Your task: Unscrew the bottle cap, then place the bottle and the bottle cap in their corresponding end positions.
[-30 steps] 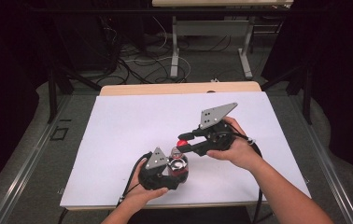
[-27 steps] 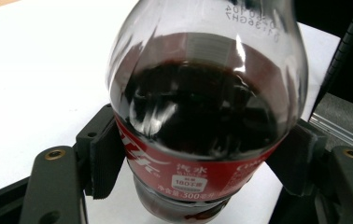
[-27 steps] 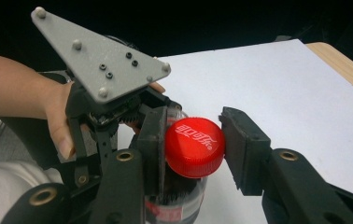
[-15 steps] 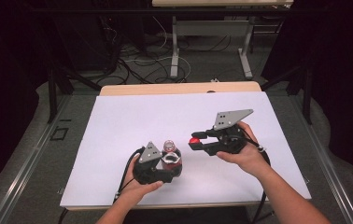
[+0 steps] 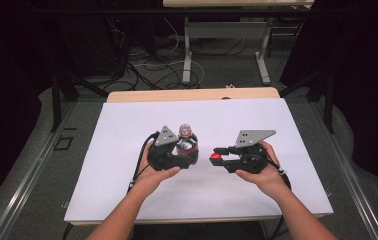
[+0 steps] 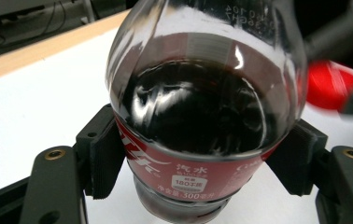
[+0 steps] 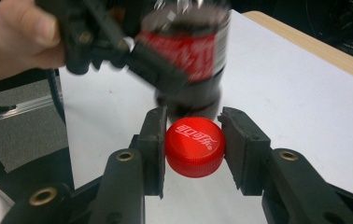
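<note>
The cola bottle [image 5: 187, 142] stands upright on the white table cover [image 5: 127, 130], a little left of its middle, and serves as the landmark here; its neck is bare, with no cap on it. The left gripper [image 5: 179, 155] is clamped on the bottle, its 2 black jaws pressing the red label from either side, as the left gripper view shows [image 6: 202, 135]; dark drink fills the body up to the shoulder. The red cap [image 5: 216, 156] sits just to the right of the bottle, apart from it and lower than the open mouth; the right gripper [image 5: 218, 156] has it pinched between both jaws, printed top facing its own camera in the right gripper view [image 7: 194, 146].

Judging from how things lie, the unscrewing is done: the cap is off and held clear, the bottle steadied and open. What is left is a guess; the cap probably goes down on the cover beside the bottle, after which the right jaws would let go; the left grip should stay firm meanwhile, since an open, nearly full bottle could spill if tipped.
</note>
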Motion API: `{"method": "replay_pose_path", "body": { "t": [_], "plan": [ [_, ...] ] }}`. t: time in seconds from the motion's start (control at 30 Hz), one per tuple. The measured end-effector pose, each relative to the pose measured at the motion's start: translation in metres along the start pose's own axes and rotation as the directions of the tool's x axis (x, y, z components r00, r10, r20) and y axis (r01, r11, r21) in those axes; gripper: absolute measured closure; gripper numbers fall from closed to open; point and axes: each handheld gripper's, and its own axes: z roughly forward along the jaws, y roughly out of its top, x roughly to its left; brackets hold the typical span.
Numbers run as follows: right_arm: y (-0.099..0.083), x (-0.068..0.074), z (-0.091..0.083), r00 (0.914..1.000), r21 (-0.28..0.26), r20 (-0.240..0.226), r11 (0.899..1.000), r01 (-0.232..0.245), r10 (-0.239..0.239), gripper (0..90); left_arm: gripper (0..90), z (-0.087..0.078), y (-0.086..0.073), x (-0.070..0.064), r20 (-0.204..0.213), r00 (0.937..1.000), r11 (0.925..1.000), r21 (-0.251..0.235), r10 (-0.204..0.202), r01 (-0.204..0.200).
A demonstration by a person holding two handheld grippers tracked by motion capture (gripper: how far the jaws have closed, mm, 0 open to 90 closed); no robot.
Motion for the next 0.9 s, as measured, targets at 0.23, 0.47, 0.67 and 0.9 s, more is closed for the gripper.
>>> {"method": "replay_pose_path", "body": {
  "t": [0.23,0.47,0.67,0.9],
  "plan": [
    [-0.018,0.0,0.001,0.999,-0.009,0.024,0.999,-0.037,0.038,61.6,29.5,0.027,0.019,0.012,-0.022,0.9993,0.9995,-0.002,-0.031,0.031],
    [-0.034,0.003,0.005,0.9982,0.003,0.039,0.999,-0.045,0.045,61.7,29.5,0.057,0.029,0.022,-0.053,0.9969,0.9982,0.016,-0.058,0.059],
    [-0.041,0.001,0.009,0.9973,0.001,0.039,0.998,-0.063,0.062,61.7,29.5,0.081,0.028,0.034,-0.087,0.9898,0.9936,-0.014,-0.113,0.112],
    [-0.047,-0.002,0.011,0.9957,-0.006,0.05,0.997,-0.078,0.078,61.6,29.5,0.101,0.019,0.046,-0.123,0.9861,0.9936,0.006,-0.112,0.113]
  ]
}}
